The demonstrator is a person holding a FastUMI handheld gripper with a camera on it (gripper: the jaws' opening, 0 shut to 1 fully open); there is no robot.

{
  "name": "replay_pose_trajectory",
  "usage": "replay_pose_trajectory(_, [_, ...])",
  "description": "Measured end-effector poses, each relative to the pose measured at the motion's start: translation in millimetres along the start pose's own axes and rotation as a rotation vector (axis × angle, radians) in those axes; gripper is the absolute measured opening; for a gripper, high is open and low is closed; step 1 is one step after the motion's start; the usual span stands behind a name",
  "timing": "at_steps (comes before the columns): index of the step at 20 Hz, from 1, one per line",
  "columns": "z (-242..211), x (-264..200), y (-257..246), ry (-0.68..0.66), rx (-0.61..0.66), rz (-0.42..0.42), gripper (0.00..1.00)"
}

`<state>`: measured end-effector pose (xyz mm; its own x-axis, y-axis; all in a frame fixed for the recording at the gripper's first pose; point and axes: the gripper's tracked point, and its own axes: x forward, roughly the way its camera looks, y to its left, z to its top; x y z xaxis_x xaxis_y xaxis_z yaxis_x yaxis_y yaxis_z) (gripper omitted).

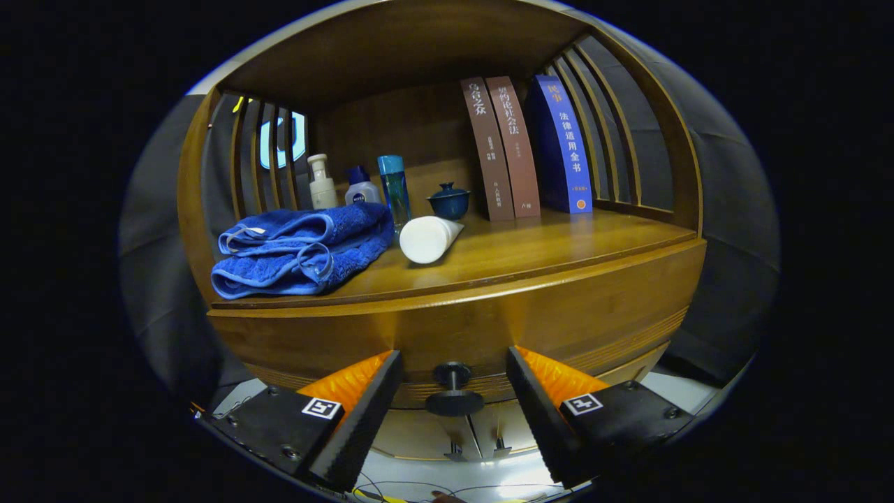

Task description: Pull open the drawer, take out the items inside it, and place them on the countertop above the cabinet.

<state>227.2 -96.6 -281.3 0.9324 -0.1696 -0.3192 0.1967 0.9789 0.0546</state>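
A wooden cabinet fills the view, its drawer front (461, 328) shut flush under the countertop (545, 258). A dark round knob (454, 402) on a short stem sticks out of the drawer front. My gripper (454, 412) is open, with one finger on each side of the knob and a gap left on both sides. On the countertop lie a folded blue towel (300, 251) and a white tube (427, 239) on its side. What is inside the drawer is hidden.
At the back of the countertop stand a white pump bottle (322, 183), a small white-and-blue bottle (362, 187), a tall blue bottle (394, 190), a dark blue lidded pot (448, 201) and three upright books (531, 150). Slatted wooden sides (258, 164) enclose the shelf. Lower cabinet doors (447, 433) sit below the drawer.
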Motion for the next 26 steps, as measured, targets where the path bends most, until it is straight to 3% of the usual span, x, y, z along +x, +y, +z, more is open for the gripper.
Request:
replay_pose_trajectory(5, [3.7,-9.1,1.5,-0.004,-0.009,0.016,0.99])
replay_pose_trajectory(9, [17.6,-42.3,11.0,-0.021,-0.035,0.039,1.00])
replay_pose_trajectory(12, [61.4,-73.7,22.1,-0.092,-0.053,0.073,1.00])
replay_pose_trajectory(18, [193.0,-155.3,56.5,-0.316,-0.068,0.142,0.99])
replay_pose_trajectory(26, [213.8,-240.1,80.2,-0.368,-0.095,0.171,0.99])
